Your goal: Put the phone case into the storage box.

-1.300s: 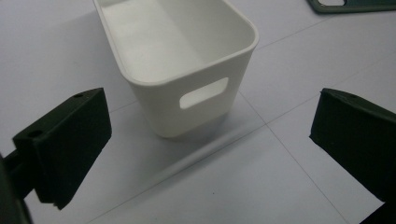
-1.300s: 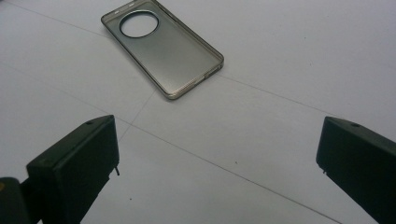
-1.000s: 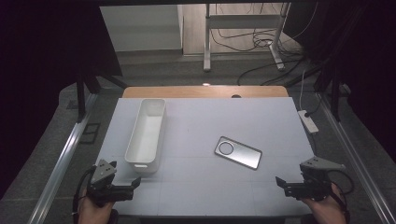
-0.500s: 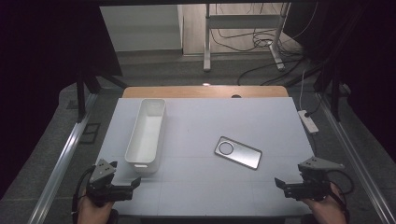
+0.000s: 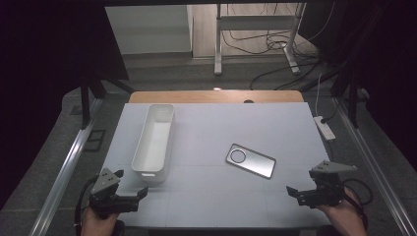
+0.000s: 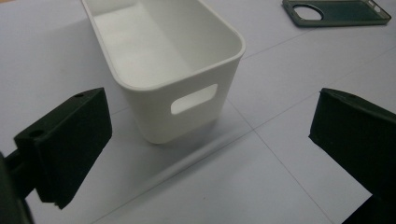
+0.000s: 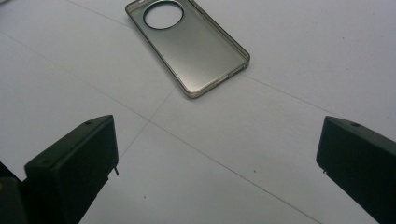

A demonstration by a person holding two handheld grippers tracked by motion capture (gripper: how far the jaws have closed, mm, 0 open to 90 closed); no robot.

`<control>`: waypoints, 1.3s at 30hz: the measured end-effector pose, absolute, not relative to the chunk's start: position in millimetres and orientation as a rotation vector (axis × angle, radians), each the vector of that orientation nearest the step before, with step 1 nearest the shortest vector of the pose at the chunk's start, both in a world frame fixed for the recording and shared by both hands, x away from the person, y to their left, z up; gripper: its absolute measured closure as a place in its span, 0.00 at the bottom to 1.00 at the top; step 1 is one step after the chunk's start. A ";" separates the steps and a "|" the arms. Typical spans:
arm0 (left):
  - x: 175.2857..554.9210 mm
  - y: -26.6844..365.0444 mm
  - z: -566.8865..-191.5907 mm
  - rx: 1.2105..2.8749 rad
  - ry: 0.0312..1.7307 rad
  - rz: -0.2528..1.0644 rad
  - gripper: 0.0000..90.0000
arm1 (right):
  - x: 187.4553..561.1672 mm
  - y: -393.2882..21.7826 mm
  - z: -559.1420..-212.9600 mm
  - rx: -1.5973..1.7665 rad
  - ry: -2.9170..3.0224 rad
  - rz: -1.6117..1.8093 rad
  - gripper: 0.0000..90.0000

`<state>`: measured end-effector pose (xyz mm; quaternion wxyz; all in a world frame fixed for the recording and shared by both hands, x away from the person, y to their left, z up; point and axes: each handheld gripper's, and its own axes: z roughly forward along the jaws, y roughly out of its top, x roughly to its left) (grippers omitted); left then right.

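A grey see-through phone case with a round camera hole lies flat on the white table, right of centre; it lies ahead of the jaws in the right gripper view. A long white plastic bin stands empty at the left, its handle slot facing me. My left gripper is held low at the front left corner, open, just short of the bin's near end. My right gripper sits at the front right, open, short of the case. Nothing is between either pair of jaws.
The white table has a wooden strip along its far edge. A white power strip lies off the right edge. Metal rails run along both sides, and cables lie on the floor beyond.
The right gripper has shifted slightly left towards the phone case. The left gripper has barely moved.
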<state>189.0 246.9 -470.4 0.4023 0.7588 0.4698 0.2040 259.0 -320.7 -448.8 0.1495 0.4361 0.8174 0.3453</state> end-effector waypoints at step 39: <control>191.1 244.3 -470.7 1.947 1.175 0.504 0.01 | 311.7 -286.9 -445.8 1.181 2.479 1.051 0.00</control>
